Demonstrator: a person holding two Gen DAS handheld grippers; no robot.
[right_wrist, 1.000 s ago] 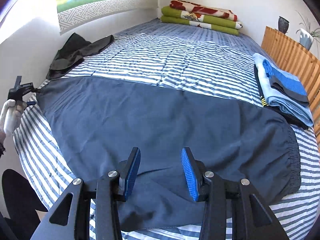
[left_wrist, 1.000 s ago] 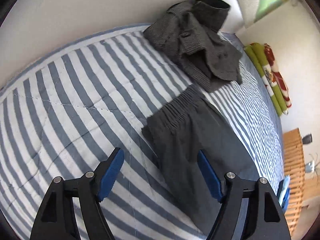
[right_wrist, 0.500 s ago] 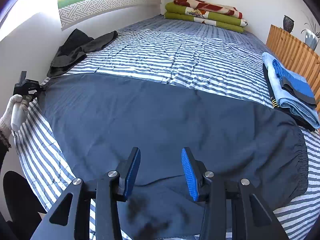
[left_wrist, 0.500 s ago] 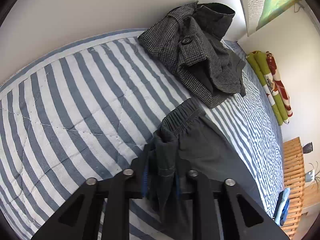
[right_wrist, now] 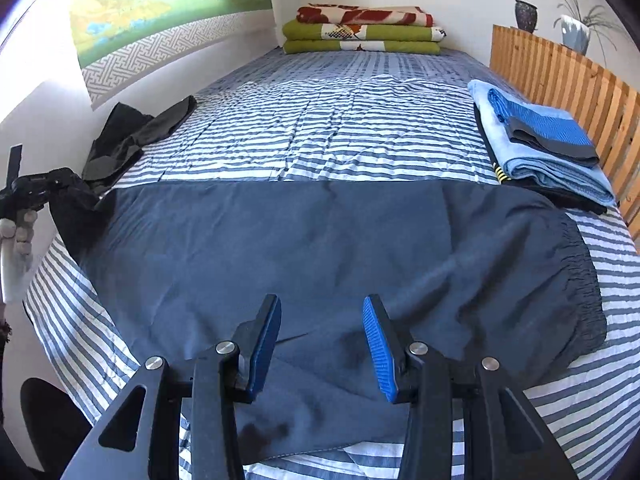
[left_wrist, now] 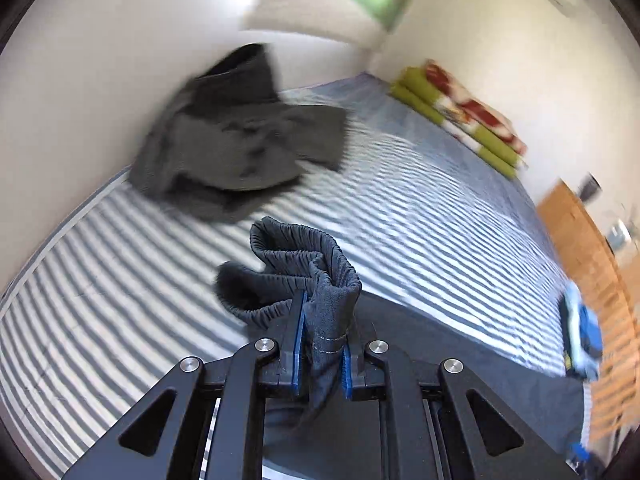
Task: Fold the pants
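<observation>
pinching pants (left_wrist: pixel 320 312) waistband in left gripper (left_wrist: pixel 322 344), r gripper (right_wrist: pixel 320 344) wide above

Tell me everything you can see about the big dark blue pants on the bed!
The pants are dark navy, of thin, smooth-looking cloth with soft wrinkles. They lie spread flat across the striped bed cover, reaching nearly from side to side. A gathered elastic band runs along the end near the wooden slats. The other end is bunched and lifted, pinched in the left hand-held gripper, which is shut on it. The right hand-held gripper is open above the near edge, not gripping the cloth.
</observation>
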